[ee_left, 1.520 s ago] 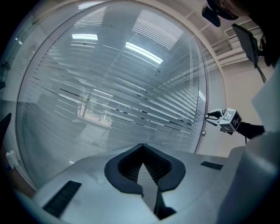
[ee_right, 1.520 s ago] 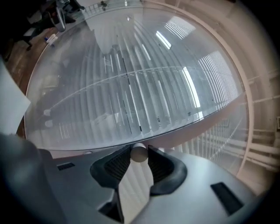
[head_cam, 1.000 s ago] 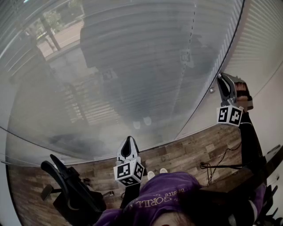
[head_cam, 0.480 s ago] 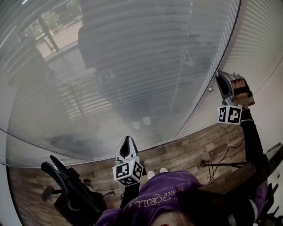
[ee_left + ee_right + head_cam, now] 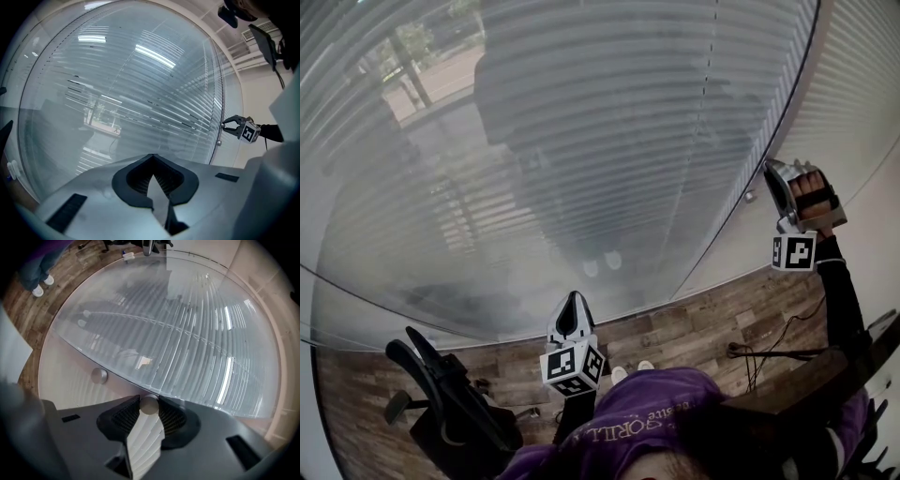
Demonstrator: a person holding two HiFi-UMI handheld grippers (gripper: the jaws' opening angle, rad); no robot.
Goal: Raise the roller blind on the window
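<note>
A slatted blind (image 5: pixel 609 141) sits lowered behind the glass of a large window (image 5: pixel 140 93), slats roughly level. On the right window frame (image 5: pixel 733 234) are two round metal knobs. My right gripper (image 5: pixel 149 414) is shut on one knob (image 5: pixel 149 405), pinched between both pads. The other knob (image 5: pixel 99 376) lies free farther along the frame, also visible as a small metal knob (image 5: pixel 750 195) in the head view. The right gripper (image 5: pixel 780 183) is raised at the frame's edge. My left gripper (image 5: pixel 573 302) hangs low near the window's bottom, shut, with nothing in it (image 5: pixel 152 159).
A black office chair (image 5: pixel 441 394) stands on the wooden floor (image 5: pixel 694 323) at lower left. A cable (image 5: pixel 764 352) and a dark desk edge (image 5: pixel 787 384) lie at lower right. A person's white shoes (image 5: pixel 40 286) show in the right gripper view.
The right gripper has shifted slightly right and down along the frame, still on the knob. The left gripper has stayed put.
</note>
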